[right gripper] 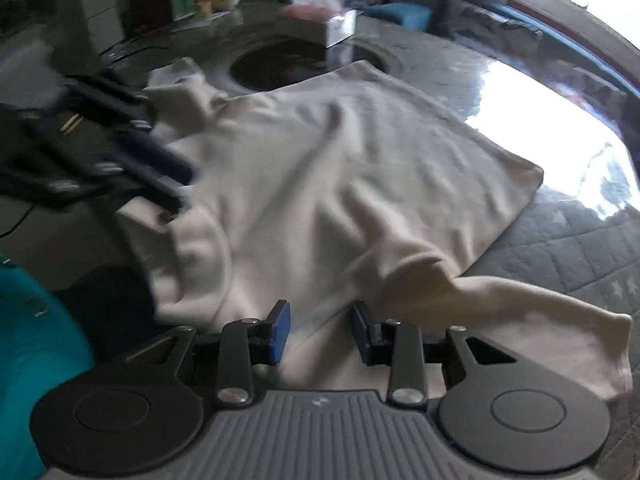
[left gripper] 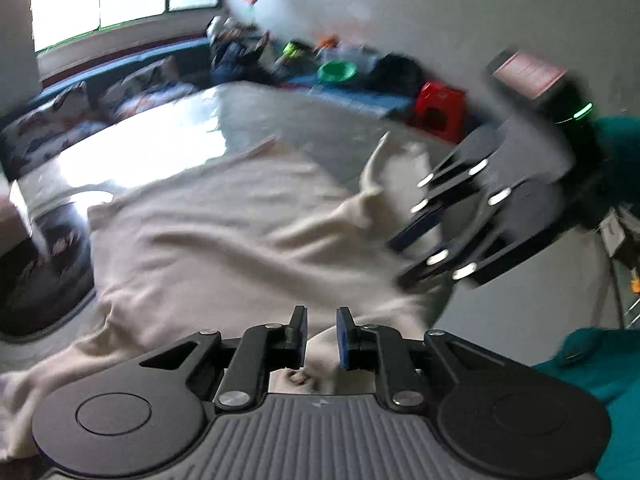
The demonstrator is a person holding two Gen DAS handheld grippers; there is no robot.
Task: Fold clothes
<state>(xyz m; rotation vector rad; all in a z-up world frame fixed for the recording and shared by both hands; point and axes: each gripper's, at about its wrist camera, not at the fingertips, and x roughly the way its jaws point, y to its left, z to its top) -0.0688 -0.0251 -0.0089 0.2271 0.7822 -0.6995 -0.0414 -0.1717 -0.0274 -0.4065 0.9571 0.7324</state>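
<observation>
A cream long-sleeved garment (left gripper: 224, 232) (right gripper: 340, 168) lies spread and wrinkled on the grey table (left gripper: 280, 120) (right gripper: 580, 248). One sleeve (right gripper: 540, 320) trails to the right in the right wrist view. My left gripper (left gripper: 322, 336) (right gripper: 180, 188) is over the garment's near edge; a narrow gap shows between its blue pads, with cloth in and below it. My right gripper (right gripper: 321, 332) (left gripper: 398, 262) hovers over the other end, jaws apart and nothing pinched. Both grippers look blurred in each other's view.
A dark round recess (right gripper: 288, 64) and a tissue box (right gripper: 340, 28) sit mid-table beyond the garment. A red stool (left gripper: 438, 110) and a green bowl (left gripper: 336, 71) stand on the floor by the wall. A teal sleeve (left gripper: 592, 380) (right gripper: 32, 340) is close by.
</observation>
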